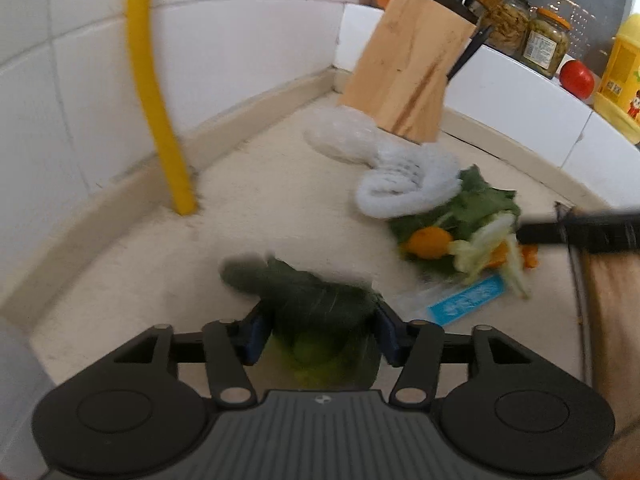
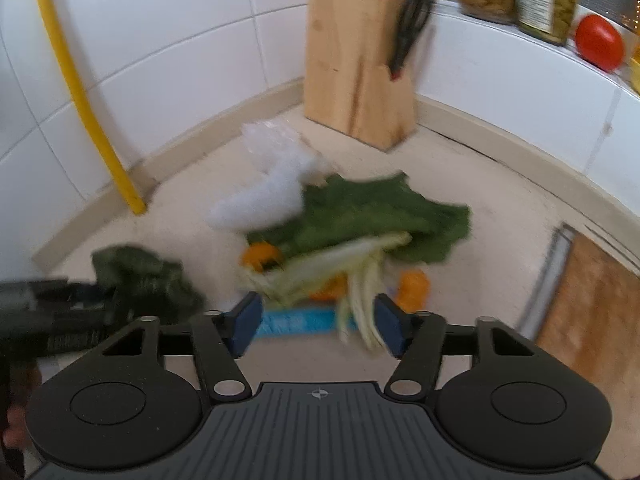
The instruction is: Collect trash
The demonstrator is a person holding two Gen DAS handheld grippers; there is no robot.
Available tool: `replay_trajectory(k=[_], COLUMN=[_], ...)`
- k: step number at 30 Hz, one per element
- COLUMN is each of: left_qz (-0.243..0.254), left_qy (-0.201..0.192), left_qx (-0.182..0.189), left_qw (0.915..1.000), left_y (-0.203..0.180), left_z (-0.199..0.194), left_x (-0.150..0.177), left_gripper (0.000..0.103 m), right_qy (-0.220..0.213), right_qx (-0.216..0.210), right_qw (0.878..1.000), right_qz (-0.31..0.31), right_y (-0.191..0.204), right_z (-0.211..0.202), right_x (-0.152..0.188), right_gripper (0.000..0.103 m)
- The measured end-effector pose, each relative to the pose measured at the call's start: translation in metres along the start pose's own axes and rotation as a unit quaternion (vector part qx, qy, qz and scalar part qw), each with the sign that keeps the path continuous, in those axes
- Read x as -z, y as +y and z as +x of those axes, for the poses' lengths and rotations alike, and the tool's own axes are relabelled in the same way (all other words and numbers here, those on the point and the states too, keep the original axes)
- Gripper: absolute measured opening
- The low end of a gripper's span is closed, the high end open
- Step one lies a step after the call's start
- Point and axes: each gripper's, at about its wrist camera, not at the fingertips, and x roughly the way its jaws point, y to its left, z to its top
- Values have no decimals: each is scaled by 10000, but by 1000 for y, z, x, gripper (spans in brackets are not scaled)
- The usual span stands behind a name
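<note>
Dark green leaf wad (image 1: pixel 320 304) nearest lens, sitting between my left gripper (image 1: pixel 318 334) pads; contact looks made, so I call it clamped. Right gripper (image 2: pixel 316 326) jaws apart, pale stalks (image 2: pixel 352 280) and blue wrapper (image 2: pixel 296 322) between them, not pinched. Rest of scrap pile (image 2: pixel 360 216) on counter (image 2: pixel 500 208) near knife block (image 2: pixel 356 68). Step: gathering scraps. Next, I judge: close right on stalks, lift both clear.

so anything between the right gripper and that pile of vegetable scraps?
Nothing visible. The right gripper stands open right at the pile of green leaves, pale stalks and orange peel, with stalk ends and a blue wrapper already between its fingers. The left gripper works apart, on a dark green leaf.
</note>
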Motion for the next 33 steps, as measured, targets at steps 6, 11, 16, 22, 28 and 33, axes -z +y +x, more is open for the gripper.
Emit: replay_trajectory(k=[6,11,16,22,28,33], left_qz=[28,-61,-200,-256,-72,82], left_qy=[-315,-342,-221,-200,-304,-235], left_qx=[-90,-196,143,411,561,464], left_qw=[9995,9992,9995,9986,9979,9986], left_y=[14,15,15,22,17,9], left_z=[-3,11,17,-10,-34,-21], left_x=[1,4,2,6,22,25], left_gripper=[72,78,46,42,42,56], right_qy=[-50,218,656,447,302,649], right_qx=[15,-13,-148,-656,-1011,-757], right_qw=[10000,9996,9977,9968,9941,9944], right_qz=[-34,-179,-54,-63,-260,-360], right_y=[14,26,30,27,27,20], right_z=[34,80,119,70,-9,-29], right_x=[-47,-70,-74,-64,-28,15], right_gripper=[91,92,35,23,23,30])
